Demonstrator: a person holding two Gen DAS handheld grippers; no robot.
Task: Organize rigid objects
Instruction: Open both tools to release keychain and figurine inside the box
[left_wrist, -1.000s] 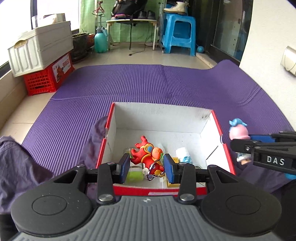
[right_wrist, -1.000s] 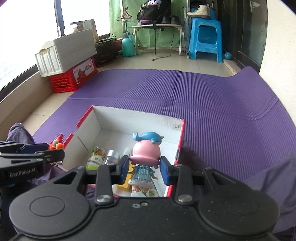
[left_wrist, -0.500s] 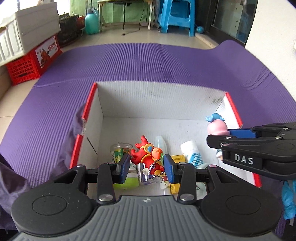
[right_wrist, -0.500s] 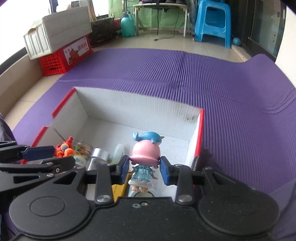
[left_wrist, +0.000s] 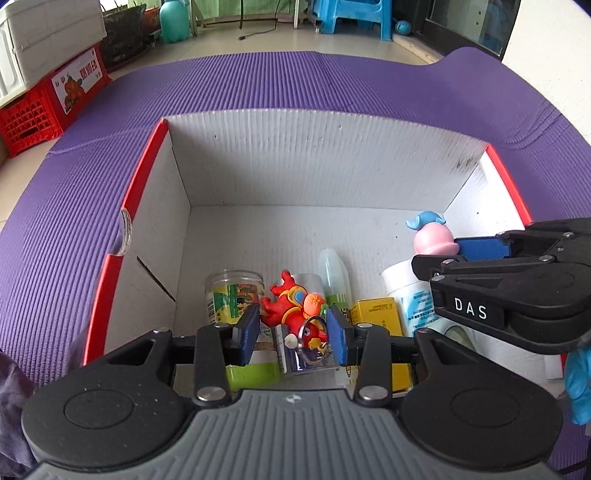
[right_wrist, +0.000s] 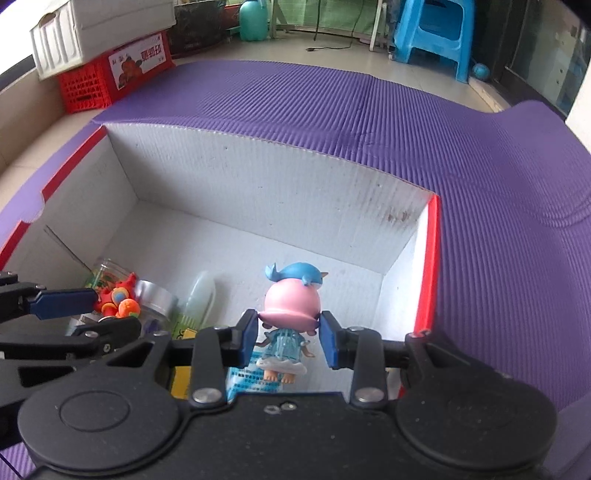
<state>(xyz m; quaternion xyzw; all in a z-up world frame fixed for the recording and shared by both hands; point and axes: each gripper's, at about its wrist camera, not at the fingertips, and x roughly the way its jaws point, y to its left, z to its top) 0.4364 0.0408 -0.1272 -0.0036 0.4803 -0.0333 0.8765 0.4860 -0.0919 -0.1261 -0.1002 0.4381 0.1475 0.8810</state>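
Note:
An open red-edged white cardboard box (left_wrist: 325, 166) lies on a purple mat. My left gripper (left_wrist: 291, 328) is shut on a red and orange toy keychain (left_wrist: 295, 310) and holds it inside the box, above the items at its near end. My right gripper (right_wrist: 288, 338) is shut on a pink-headed doll with a blue whale on top (right_wrist: 291, 306), inside the box near its right wall (right_wrist: 424, 266). The doll also shows in the left wrist view (left_wrist: 430, 236).
In the box lie a clear jar (left_wrist: 232, 291), a pale green bottle (left_wrist: 334, 277), a yellow carton (left_wrist: 376, 314) and a white bottle (left_wrist: 410, 291). The purple mat (right_wrist: 369, 110) surrounds the box. A red crate (right_wrist: 110, 77) and a blue stool (right_wrist: 432, 37) stand beyond.
Both grippers have moved forward and down, from over the box's near edge into the box, each still holding its toy.

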